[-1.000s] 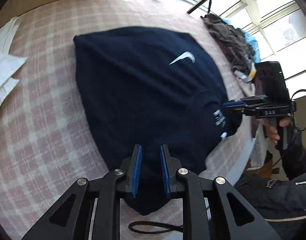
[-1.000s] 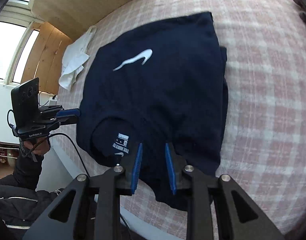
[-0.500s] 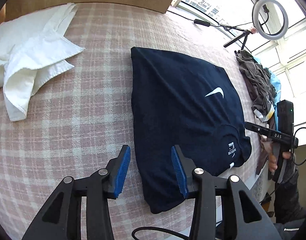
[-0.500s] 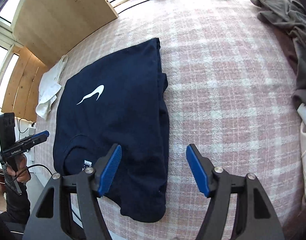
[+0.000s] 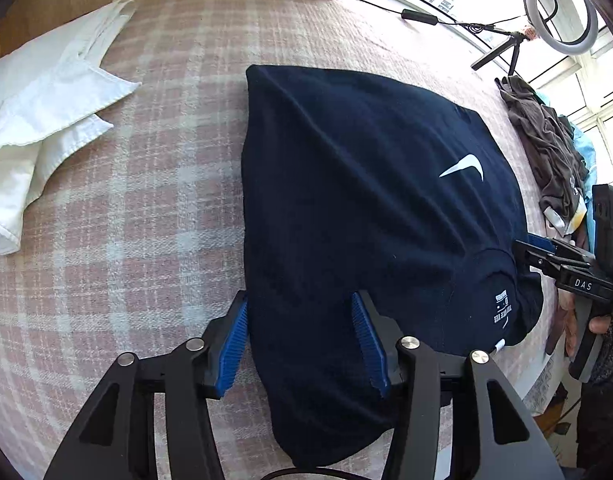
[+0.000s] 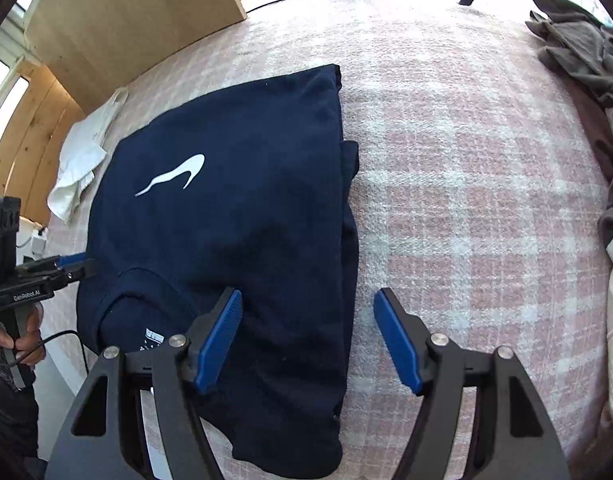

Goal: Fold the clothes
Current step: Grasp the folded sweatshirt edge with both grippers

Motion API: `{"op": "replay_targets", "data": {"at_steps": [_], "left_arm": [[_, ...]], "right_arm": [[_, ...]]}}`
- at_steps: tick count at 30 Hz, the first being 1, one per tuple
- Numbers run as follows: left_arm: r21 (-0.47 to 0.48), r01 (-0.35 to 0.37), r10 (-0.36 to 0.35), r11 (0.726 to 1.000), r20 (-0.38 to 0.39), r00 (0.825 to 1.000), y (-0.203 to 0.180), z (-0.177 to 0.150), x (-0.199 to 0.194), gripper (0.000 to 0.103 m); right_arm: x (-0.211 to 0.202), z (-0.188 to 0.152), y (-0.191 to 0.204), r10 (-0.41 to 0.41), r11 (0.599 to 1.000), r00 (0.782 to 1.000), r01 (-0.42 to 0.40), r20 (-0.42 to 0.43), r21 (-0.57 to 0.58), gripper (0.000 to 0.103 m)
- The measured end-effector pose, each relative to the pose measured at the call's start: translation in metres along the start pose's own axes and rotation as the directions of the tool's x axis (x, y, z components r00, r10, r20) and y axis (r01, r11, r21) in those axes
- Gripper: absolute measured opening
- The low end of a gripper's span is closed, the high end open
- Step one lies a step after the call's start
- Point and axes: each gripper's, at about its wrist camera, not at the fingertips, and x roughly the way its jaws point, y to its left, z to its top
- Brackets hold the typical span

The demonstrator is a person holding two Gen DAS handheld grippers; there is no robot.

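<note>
Both jaws just opened, empty: left gripper, right gripper over navy T-shirt; pinch shoulder corners evenly before folding.

Both grippers spread, pointing steeply down

The left gripper has just been opening; its blue pads grip nothing. The right gripper has also just spread, empty. A hand holds each handle.

A navy shirt is lying flat, folded lengthwise with both sides tucked under, white swoosh facing up toward 2 o'clock in the left view. Its collar and label are sitting at 4 o'clock, its hem at 12. Extra layers are peeking out along its right edge.
</note>
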Motion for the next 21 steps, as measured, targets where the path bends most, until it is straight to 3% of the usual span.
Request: {"op": "replay_targets", "data": {"at_steps": [5, 11, 13, 19, 21], "left_arm": [[0.048, -0.070, 0.070, 0.996, -0.004, 0.998, -0.021, -0.002, 0.007, 0.060], [0.091, -0.155, 0.152, 0.984, 0.037, 0.988, -0.042, -0.010, 0.012, 0.053], [0.098, -0.148, 0.144, 0.984, 0.045, 0.989, -0.046, -0.013, 0.012, 0.040], [0.091, -0.124, 0.120, 0.988, 0.056, 0.991, -0.054, -0.015, 0.014, 0.020], [0.041, -0.087, 0.084, 0.995, 0.060, 0.995, -0.049, -0.016, 0.014, 0.018]], "right_arm": [[0.004, -0.001, 0.014, -0.079, 0.995, 0.997, 0.079, 0.007, -0.060, 0.069], [0.004, -0.005, 0.022, -0.071, 0.989, 0.996, 0.077, 0.044, -0.128, 0.064], [0.003, -0.008, 0.022, -0.033, 0.988, 0.999, 0.039, 0.043, -0.149, 0.044], [0.008, -0.003, 0.032, 0.032, 0.984, 0.999, -0.026, 0.031, -0.176, 0.026], [0.010, -0.002, 0.031, 0.079, 0.984, 0.997, -0.074, 0.023, -0.160, 0.020]]}}
